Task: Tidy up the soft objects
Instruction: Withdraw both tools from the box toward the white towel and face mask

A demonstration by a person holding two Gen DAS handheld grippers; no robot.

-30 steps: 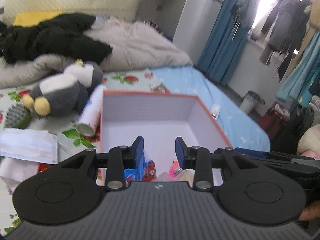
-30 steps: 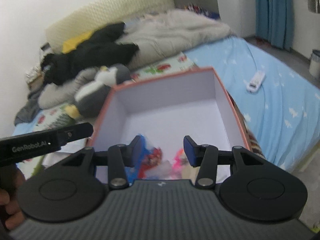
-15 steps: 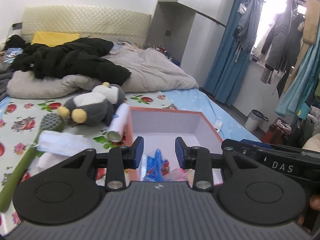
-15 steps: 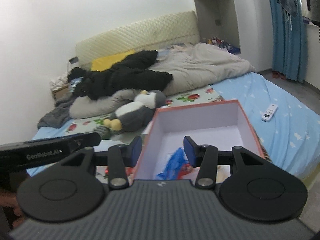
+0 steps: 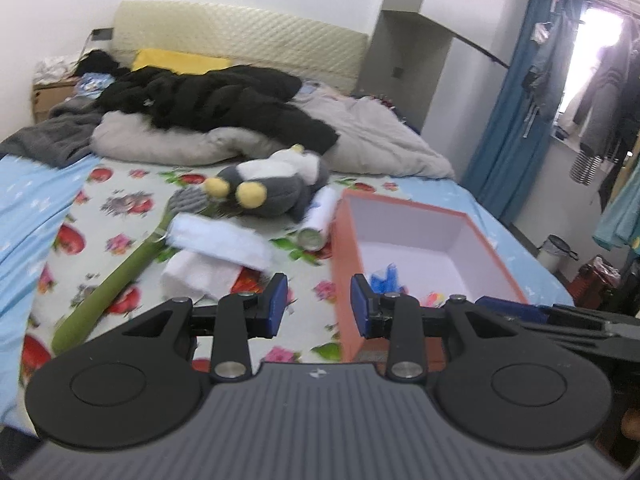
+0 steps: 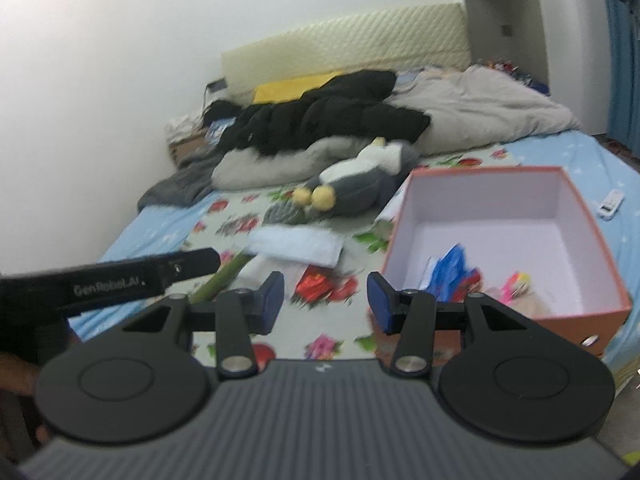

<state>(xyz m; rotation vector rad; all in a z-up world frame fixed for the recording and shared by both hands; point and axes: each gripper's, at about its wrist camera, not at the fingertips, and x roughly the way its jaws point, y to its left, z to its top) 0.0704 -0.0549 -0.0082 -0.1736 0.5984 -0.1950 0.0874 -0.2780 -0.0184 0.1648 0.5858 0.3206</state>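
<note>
An orange box (image 5: 420, 236) with a white inside sits open on the bed (image 5: 120, 208); it serves as landmark. A blue packet (image 6: 450, 266) and a small pink item (image 6: 516, 282) are seen on its floor at the near end; the rest of the floor is bare. A grey-and-white penguin plush (image 5: 268, 188) with yellow feet lies on the bed just beyond the box's far left corner. A white cylinder (image 5: 318, 220) is laid between plush and box, just beside the box's left wall. Left of the box, a pale blue face mask (image 5: 220, 238) is draped over a folded white cloth (image 5: 196, 274), with a green long-handled brush (image 5: 120, 276) running further left, its grey head near the plush's feet. Well behind the box, a black jacket (image 5: 224, 98) is piled on a grey duvet (image 5: 372, 136). A white remote (image 6: 610, 202) lies on the blue sheet right of the box.

The left gripper (image 5: 318, 304) is held over the box's near left corner, jaws parted a moderate way, nothing between them. The right gripper (image 6: 326, 302) is held just left of the box's near corner, jaws likewise parted and empty.
</note>
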